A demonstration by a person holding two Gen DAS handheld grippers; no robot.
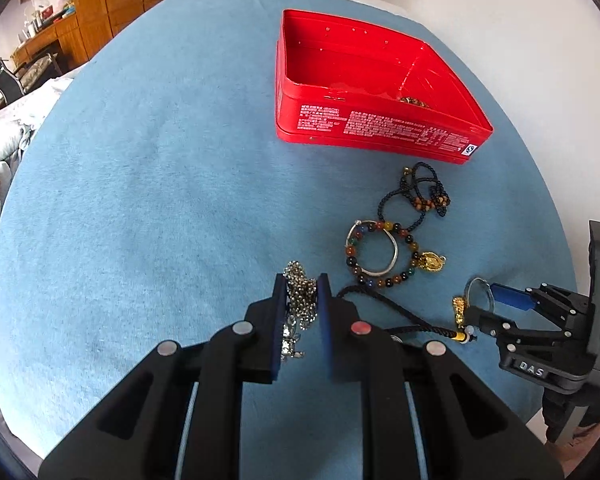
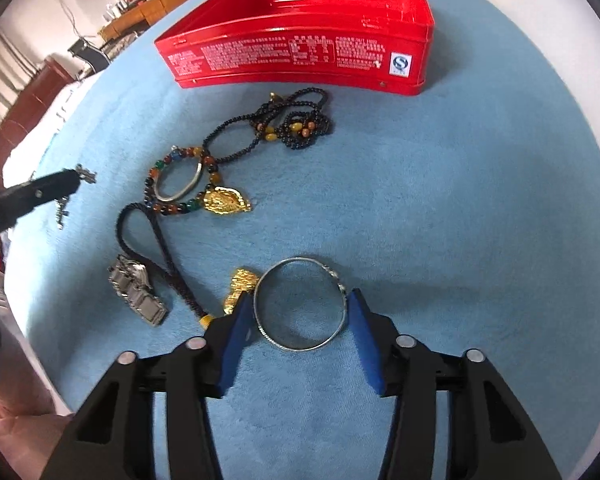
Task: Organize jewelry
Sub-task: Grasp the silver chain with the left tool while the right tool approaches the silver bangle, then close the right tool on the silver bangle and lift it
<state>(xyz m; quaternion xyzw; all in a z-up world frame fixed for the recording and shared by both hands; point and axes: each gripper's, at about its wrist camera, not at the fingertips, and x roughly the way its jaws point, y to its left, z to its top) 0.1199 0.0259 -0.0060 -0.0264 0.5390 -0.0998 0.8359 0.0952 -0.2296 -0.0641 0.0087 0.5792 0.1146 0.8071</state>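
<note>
My left gripper (image 1: 301, 282) is shut on a silver chain necklace (image 1: 300, 300), whose cross pendant (image 2: 62, 216) hangs below the fingers in the right wrist view. My right gripper (image 2: 298, 300) is open, its jaws on either side of a silver bangle (image 2: 300, 304) lying on the blue cloth; it also shows in the left wrist view (image 1: 496, 300). A red tin box (image 1: 364, 84) stands open at the back with some beads inside. A multicolour bead bracelet (image 1: 380, 254), a black bead necklace (image 1: 420, 196) and a gold pendant (image 2: 224, 200) lie between.
A black braided cord (image 2: 152, 240) with a gold charm (image 2: 240, 286) and a metal watch band (image 2: 138, 294) lie left of the bangle. The blue cloth (image 1: 140, 200) covers a round table. Furniture stands beyond the far left edge.
</note>
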